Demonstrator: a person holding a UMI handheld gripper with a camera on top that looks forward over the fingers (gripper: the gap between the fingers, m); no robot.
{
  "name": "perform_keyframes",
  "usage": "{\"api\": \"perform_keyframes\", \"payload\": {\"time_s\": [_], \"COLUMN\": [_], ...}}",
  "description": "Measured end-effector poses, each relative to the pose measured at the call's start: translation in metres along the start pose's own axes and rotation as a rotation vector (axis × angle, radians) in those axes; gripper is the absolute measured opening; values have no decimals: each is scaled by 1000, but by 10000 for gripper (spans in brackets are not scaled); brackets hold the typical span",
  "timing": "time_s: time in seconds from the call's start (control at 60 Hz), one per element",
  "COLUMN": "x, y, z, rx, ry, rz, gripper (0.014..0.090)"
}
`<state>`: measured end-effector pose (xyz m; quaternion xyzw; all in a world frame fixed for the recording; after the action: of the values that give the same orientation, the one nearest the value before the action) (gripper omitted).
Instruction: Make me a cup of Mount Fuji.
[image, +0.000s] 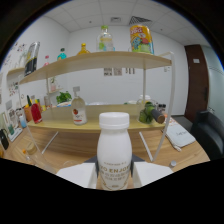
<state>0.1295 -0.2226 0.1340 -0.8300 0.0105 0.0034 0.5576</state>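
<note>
White walls (95, 80), wooden shelf (95, 60), dark door (196, 80)

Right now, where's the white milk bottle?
In the gripper view, the white milk bottle stands upright between the fingers of the hand-held gripper, in front of the wooden shelf.

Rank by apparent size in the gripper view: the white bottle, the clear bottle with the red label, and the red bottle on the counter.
1. White bottle, between the hand-held gripper fingers; nearness inflates it.
2. Clear bottle with the red label.
3. Red bottle, only slightly smaller; true sizes unsure.
</note>
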Motion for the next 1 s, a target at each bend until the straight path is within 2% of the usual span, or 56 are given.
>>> {"api": "perform_keyframes", "payload": {"time_s": [0.25,0.483,0.817,1.0], "x": [12,10,5,2], "y": [9,-8,6,1], "z": [15,18,28,31], "rx": [-24,-10,-84,-114], "ry": [56,114,140,171], "rz": [-413,-1017,-1761,-1951], "gripper": [493,491,492,491]}}
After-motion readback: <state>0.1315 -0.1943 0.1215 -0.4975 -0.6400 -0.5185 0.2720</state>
